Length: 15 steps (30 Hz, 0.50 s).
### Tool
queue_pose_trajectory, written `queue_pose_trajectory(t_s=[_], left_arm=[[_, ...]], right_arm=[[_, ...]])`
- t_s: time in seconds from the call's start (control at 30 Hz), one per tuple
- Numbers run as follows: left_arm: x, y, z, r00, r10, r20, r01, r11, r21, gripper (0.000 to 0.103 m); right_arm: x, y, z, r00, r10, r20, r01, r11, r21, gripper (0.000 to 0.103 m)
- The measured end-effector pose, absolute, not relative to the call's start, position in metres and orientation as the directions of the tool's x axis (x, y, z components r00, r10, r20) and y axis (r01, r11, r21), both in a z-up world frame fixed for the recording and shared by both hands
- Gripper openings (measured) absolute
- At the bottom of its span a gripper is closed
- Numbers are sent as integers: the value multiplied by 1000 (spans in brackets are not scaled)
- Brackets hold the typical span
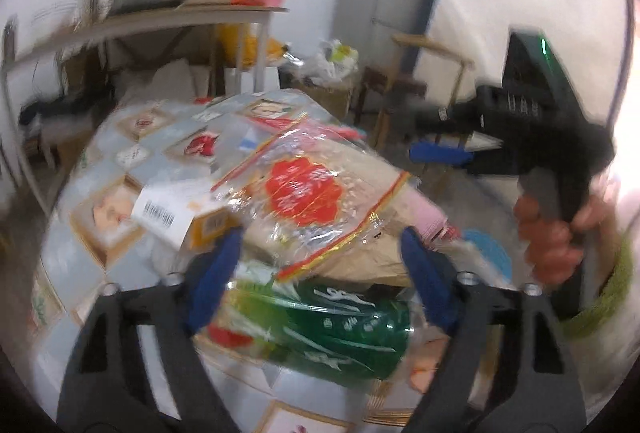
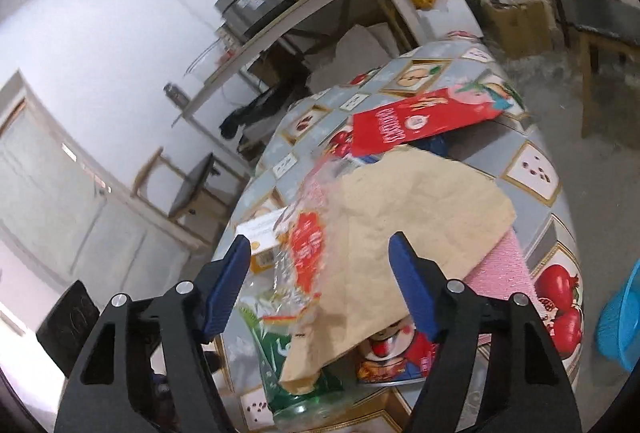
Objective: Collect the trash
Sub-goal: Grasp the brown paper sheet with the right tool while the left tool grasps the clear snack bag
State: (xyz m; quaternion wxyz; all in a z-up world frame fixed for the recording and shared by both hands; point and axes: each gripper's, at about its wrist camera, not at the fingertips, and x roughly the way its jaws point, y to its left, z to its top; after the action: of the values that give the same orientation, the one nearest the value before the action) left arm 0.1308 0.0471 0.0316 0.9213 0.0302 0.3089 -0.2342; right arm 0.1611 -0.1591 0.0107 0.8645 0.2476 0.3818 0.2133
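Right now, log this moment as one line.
stage: approach | left gripper: open, nothing held | right gripper: open, nothing held | trash pile: on table

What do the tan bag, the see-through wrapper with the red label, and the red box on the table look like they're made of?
Tan bag: likely kraft paper, matte, with soft creases and a folded end.
See-through wrapper: apparently thin plastic film, glossy, crinkled, catching glints, with a printed red label.
Red box: probably printed cardboard, flat with straight edges and a slight sheen.
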Motion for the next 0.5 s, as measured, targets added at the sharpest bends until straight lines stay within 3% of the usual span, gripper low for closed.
queue_pose_trajectory(t_s=[0.07,0.23,0.3,0.33,0.5], left_arm=[[135,29,30,700,-378,-606,481,877,8,55],[147,-11,9,697,-284,-659,530,823,206,54],[152,-17,1,695,-251,-674,530,812,244,33],[153,-18,-1,692,-242,-680,531,809,251,28],[150,-21,-3,717,-218,-662,525,794,307,15]], right_arm=[[159,-173,3,630,545,-553,-128,775,618,70],[155,-215,-41,572,637,-517,52,601,798,70],[152,-221,-52,555,650,-519,86,576,813,70],[152,-221,-52,558,631,-538,85,602,794,70],[160,-214,-33,575,573,-584,-17,722,692,76]])
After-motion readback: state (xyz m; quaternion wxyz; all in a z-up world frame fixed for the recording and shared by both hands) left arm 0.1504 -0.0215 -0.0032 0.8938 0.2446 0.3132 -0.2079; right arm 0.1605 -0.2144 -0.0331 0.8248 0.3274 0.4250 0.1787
